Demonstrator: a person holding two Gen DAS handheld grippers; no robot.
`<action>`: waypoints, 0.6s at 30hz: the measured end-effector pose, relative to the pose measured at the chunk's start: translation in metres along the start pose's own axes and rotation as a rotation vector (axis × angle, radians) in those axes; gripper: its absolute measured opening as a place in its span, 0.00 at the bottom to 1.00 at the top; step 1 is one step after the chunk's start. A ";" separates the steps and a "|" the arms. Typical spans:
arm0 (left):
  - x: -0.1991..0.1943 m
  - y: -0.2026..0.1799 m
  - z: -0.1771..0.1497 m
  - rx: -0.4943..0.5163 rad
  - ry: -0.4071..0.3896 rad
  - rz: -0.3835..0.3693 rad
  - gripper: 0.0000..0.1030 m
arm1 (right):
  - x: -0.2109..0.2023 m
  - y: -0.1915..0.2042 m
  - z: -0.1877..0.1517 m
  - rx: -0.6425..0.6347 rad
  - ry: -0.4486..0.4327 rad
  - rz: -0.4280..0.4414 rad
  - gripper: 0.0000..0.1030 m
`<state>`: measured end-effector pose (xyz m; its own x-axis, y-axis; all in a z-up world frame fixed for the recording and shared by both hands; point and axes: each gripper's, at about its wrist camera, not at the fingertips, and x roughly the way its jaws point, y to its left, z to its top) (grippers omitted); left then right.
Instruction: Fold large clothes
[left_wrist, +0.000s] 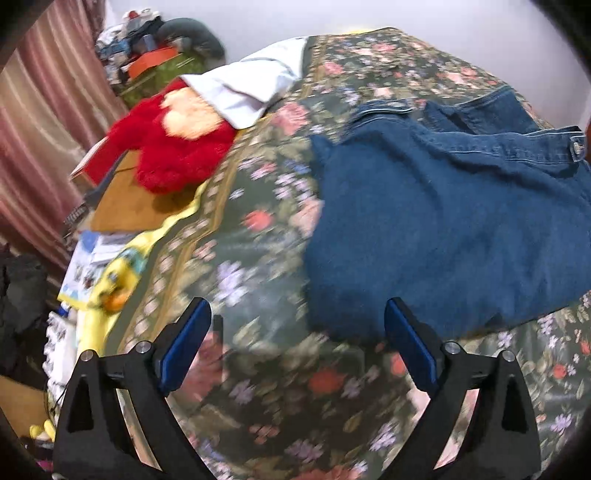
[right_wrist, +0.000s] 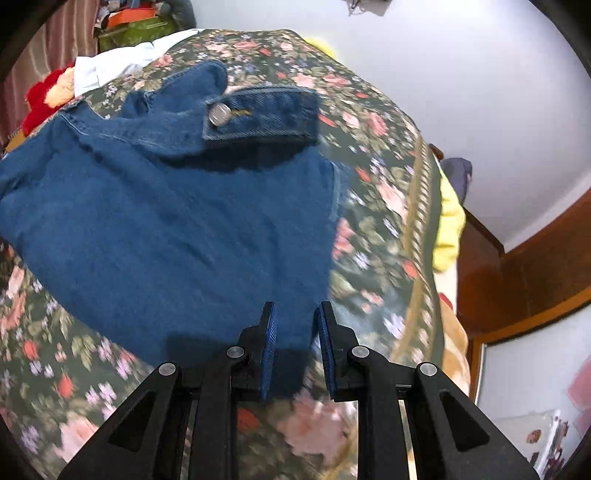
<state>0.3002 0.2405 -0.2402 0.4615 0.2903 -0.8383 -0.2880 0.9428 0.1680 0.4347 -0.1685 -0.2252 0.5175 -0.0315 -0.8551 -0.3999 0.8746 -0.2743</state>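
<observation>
Left hand-held gripper wide open; right hand-held gripper narrowly parted above denim garment.

Left hand-held gripper wide; right narrowed.

Matt blue denim jacket with shiny metal button; floral cloth bedspread; fuzzy red plush.

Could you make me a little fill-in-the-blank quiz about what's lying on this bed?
1. The denim jacket lies on a ____-patterned bedspread.
2. The jacket's cuff carries a metal ____.
3. The left hand-held gripper has its jaws wide ____.
4. Beside the white cloth sits a ____ plush toy.

Missing words: floral; button; open; red
</observation>
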 end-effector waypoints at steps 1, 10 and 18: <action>-0.001 0.003 -0.003 -0.005 0.004 0.020 0.93 | -0.001 -0.005 -0.004 0.011 0.006 0.011 0.17; -0.027 0.047 -0.031 -0.159 0.006 0.052 0.93 | 0.008 -0.051 -0.046 0.110 0.145 -0.035 0.17; -0.041 0.028 -0.030 -0.373 0.010 -0.220 0.93 | -0.053 -0.042 -0.024 0.147 -0.028 0.079 0.17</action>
<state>0.2478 0.2501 -0.2170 0.5382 0.0854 -0.8385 -0.4681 0.8576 -0.2130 0.4065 -0.2150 -0.1792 0.5105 0.0520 -0.8583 -0.3265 0.9351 -0.1375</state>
